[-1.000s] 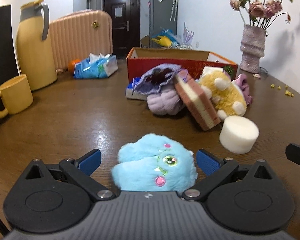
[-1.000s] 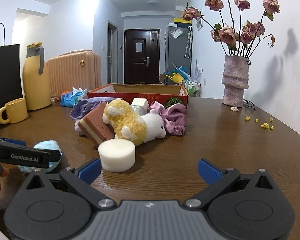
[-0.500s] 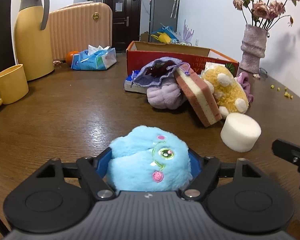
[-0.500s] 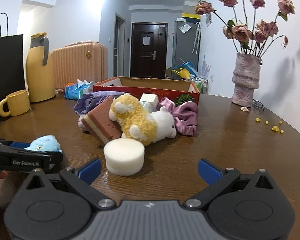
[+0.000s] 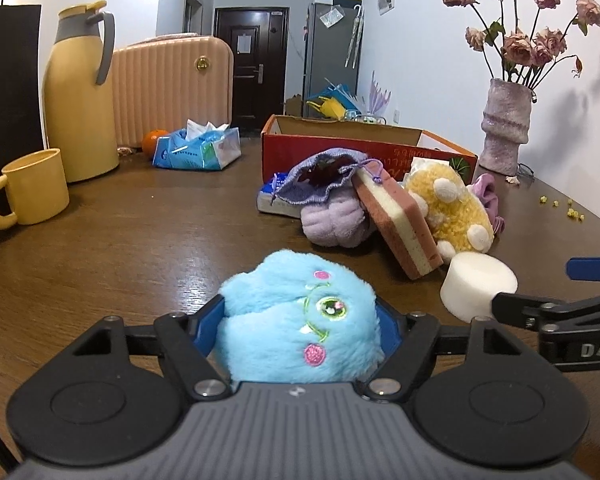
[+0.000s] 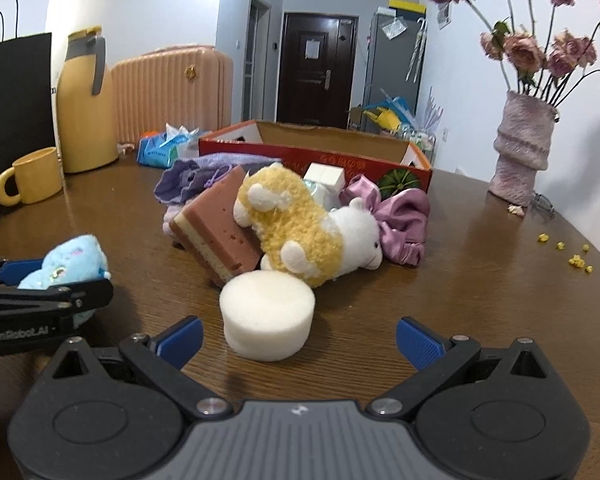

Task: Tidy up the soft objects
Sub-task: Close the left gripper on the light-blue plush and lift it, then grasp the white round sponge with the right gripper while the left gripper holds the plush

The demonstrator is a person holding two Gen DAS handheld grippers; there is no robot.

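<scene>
The left gripper point(image 5: 300, 330) is clamped on the blue plush toy point(image 5: 300, 320), its blue pads pressed into the fur on both sides (the embroidered face looks up toward the camera). The toy sits low over the brown counter point(image 5: 120, 248), on the near side of the red cardboard box point(image 5: 340, 148), well apart from it. The right gripper point(image 6: 299, 334) stands wide open with nothing between its pads; the white round sponge point(image 6: 268, 316) rests on the counter just ahead of it, nearer its left finger. Between that sponge and the box lies a heap: a pink layered sponge point(image 6: 220, 232) tilted against a yellow and white plush animal point(image 6: 304, 232), a purple knitted pouch point(image 6: 192, 180) behind, and a pink satin scrunchie point(image 6: 404, 216) beside the box's front corner.
</scene>
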